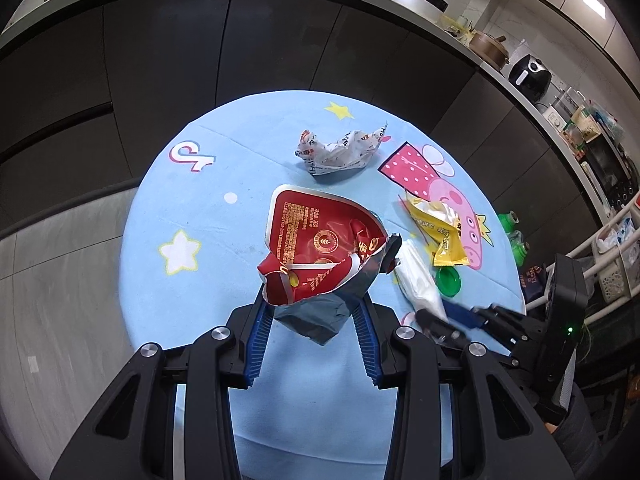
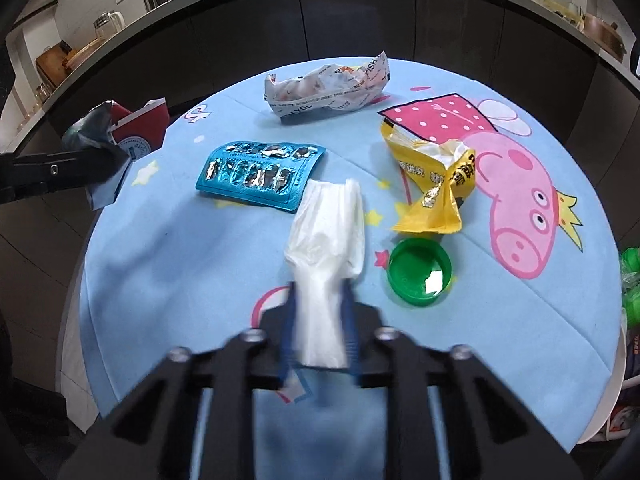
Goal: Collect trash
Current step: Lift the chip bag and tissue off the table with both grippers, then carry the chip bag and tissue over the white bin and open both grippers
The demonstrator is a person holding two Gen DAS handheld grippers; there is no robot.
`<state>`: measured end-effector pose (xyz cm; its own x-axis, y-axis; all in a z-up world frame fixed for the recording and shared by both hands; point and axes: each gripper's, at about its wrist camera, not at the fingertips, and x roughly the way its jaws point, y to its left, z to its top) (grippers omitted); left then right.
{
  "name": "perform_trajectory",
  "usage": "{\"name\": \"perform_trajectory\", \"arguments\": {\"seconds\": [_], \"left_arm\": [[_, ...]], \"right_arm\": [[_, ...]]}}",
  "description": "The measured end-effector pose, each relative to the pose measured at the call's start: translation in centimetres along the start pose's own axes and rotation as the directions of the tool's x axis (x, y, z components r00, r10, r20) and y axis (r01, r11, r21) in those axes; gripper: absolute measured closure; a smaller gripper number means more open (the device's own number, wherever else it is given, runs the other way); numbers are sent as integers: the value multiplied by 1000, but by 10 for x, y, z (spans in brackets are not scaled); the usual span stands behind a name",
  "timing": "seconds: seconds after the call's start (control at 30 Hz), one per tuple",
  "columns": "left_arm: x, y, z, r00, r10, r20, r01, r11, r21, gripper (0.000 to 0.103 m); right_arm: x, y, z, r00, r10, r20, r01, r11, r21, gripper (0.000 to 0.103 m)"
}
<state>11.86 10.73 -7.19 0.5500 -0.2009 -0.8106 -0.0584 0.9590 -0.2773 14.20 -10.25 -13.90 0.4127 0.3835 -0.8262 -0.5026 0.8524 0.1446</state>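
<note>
The left gripper (image 1: 314, 312) pinches the red wrapper (image 1: 320, 248) above the table's (image 2: 160, 264) left side. The right gripper (image 2: 318, 320) is pressed onto the white tissue (image 2: 326, 248) at the near centre. Lift the tissue straight up, clear of the green cap (image 2: 418, 272) just to its right.

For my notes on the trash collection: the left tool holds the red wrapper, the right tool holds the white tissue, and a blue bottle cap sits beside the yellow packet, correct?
One detail is off: the bottle cap is green, not blue, as the right wrist view shows. It does sit beside the yellow packet. The left tool holds the red wrapper, and the right tool holds the white tissue.
</note>
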Motion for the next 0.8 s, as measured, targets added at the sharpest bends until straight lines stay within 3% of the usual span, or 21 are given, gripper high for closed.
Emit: {"name": "perform_trajectory", "arguments": {"seconds": [0.33,0.8], "left_arm": [[-10,-26,4,999,-46,24,45,998,46,66],[-7,-137,18,984,-178,13,169,955,244,66]], "right_arm": [[-58,-19,9,990,16,143,-29,996,86,96],[-140,-90,-15,949,-125,289,49,965,256,96]]}}
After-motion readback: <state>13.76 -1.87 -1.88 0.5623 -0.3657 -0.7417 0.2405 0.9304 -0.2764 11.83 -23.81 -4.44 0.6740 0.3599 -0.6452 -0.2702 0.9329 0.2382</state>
